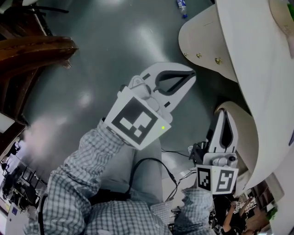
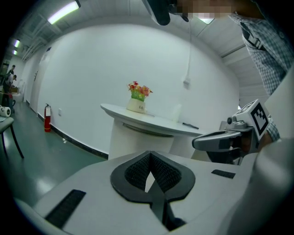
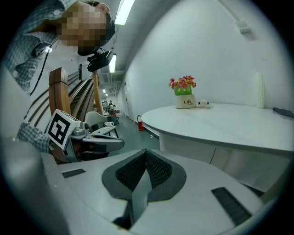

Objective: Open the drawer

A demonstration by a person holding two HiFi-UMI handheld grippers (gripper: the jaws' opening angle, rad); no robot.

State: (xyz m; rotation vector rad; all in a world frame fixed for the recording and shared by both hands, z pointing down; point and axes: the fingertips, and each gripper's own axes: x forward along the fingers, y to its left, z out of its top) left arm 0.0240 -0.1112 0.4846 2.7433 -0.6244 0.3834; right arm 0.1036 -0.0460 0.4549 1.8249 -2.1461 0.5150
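Note:
A white round-topped counter (image 1: 257, 69) stands at the right, with small brass fittings (image 1: 218, 60) under its rim. In the left gripper view a dark curved seam (image 2: 140, 130) runs below the counter top; I cannot tell whether it is the drawer front. My left gripper (image 1: 192, 75) is shut and empty, in the air over the floor left of the counter. My right gripper (image 1: 223, 113) is also shut and empty, close to the counter's lower curved part. Each gripper view shows its own pads closed together, left gripper (image 2: 149, 156) and right gripper (image 3: 146, 152), pointing at the counter.
A pot of red and yellow flowers (image 2: 138, 103) stands on the counter top. A red fire extinguisher (image 2: 47, 123) is by the white wall. Dark wooden furniture (image 1: 32, 55) is at the upper left, and a bottle (image 1: 182, 8) lies on the grey-green floor.

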